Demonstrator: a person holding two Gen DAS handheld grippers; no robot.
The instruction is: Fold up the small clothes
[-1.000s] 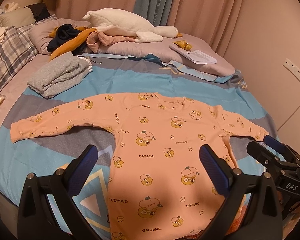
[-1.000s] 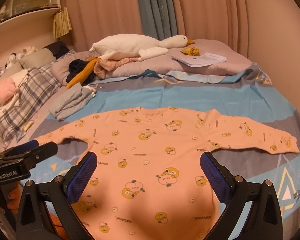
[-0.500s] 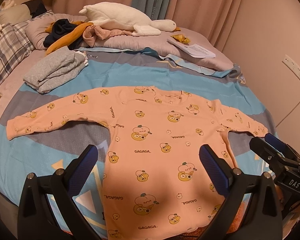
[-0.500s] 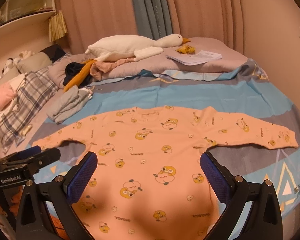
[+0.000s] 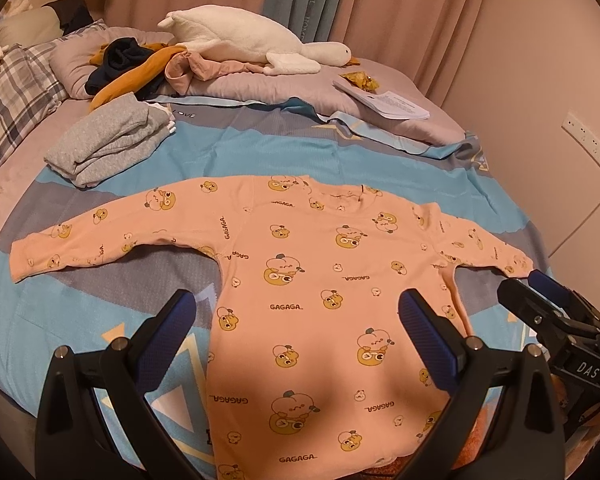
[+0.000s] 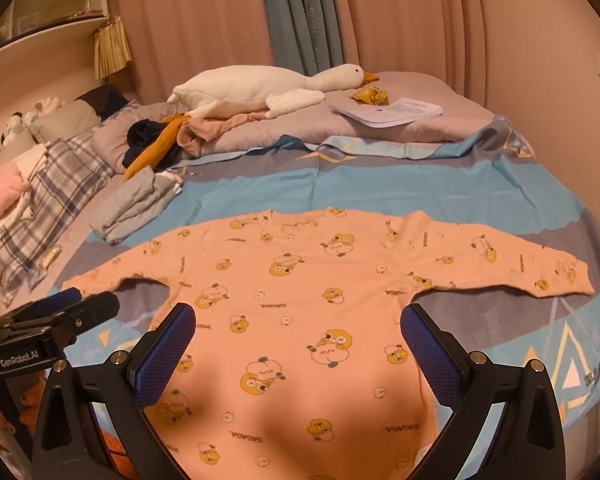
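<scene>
Bed sheet (image 5: 284,160) carries pink long-sleeve top (image 5: 320,280) spread flat ahead of left claw (image 5: 296,328) & right claw (image 6: 298,334), both released, empty

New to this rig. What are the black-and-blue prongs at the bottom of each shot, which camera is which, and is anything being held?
No robot arm here: a person holds a pair of tongs in each hand, each with a fisheye camera looking forward along its two fingers. The prongs are those fingers, black with blue pads.

One picture is from the left tongs; the right tongs poke in at its right edge. The other is from the right tongs, with the left tongs at its left edge.

On the bed lies a peach shirt, spread flat with both sleeves out, not yet folded. Behind it are folded grey clothes, a loose clothes heap, a plush goose and papers.

Both pairs of tongs are open above the shirt. Nothing is held.
</scene>
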